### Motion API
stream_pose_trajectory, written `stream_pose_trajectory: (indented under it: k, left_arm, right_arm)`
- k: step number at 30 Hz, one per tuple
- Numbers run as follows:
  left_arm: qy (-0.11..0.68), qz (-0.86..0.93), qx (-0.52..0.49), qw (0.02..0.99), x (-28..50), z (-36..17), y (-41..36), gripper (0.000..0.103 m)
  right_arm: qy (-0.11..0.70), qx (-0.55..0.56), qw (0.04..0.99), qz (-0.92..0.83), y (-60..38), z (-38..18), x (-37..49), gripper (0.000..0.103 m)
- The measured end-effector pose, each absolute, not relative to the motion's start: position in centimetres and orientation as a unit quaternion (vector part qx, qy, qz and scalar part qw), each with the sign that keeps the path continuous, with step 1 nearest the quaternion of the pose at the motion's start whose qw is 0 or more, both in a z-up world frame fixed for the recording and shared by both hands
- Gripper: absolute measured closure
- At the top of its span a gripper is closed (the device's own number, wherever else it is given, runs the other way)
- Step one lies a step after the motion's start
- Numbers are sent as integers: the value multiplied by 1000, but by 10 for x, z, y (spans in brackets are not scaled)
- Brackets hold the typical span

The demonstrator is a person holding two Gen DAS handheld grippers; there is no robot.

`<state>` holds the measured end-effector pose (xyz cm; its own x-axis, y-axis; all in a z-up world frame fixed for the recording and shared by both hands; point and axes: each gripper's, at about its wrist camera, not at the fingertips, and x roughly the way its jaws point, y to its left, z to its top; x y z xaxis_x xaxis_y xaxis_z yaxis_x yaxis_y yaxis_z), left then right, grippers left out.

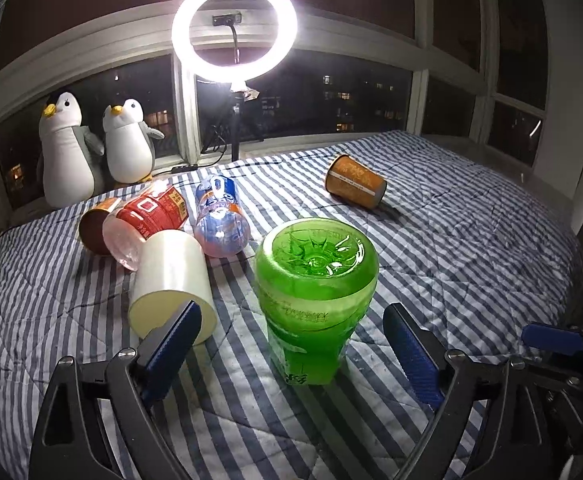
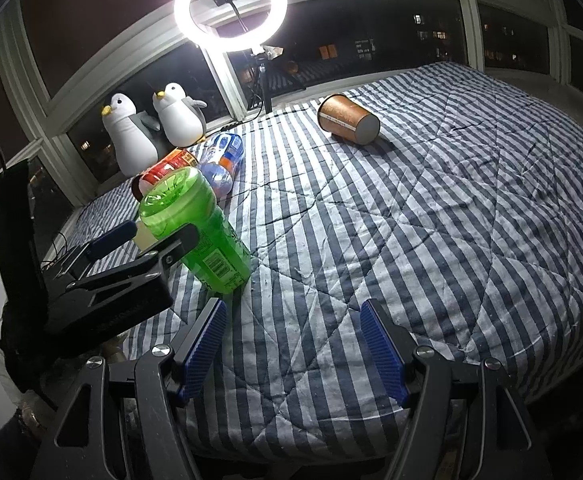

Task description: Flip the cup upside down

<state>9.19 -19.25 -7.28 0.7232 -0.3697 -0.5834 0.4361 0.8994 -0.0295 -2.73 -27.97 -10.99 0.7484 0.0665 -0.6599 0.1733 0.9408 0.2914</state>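
A green translucent cup stands upside down on the striped quilt, its moulded bottom facing up. My left gripper is open, its blue pads on either side of the cup and apart from it. In the right wrist view the green cup shows at the left with the left gripper around it. My right gripper is open and empty over bare quilt near the front edge. A white cup lies on its side left of the green one.
An orange paper cup lies on its side farther back. Red, blue and brown cups lie at the back left. Two plush penguins and a ring light stand by the window.
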Motion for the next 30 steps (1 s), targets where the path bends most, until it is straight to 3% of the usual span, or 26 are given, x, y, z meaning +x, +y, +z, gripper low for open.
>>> stream_pose_trajectory:
  k: [9, 15, 18, 30]
  left_arm:
    - [304, -199, 32, 931, 73, -50, -155, 5]
    - [302, -171, 21, 937, 57, -34, -123, 5]
    - [300, -157, 17, 941, 48, -27, -106, 4]
    - [301, -121, 10, 946, 12, -17, -62, 2]
  right_arm:
    - [327, 146, 933, -38, -268, -95, -32, 37]
    - [309, 122, 943, -29, -248, -84, -31, 31]
    - [296, 107, 949, -23, -234, -78, -32, 23]
    - [265, 71, 962, -13, -199, -66, -34, 15]
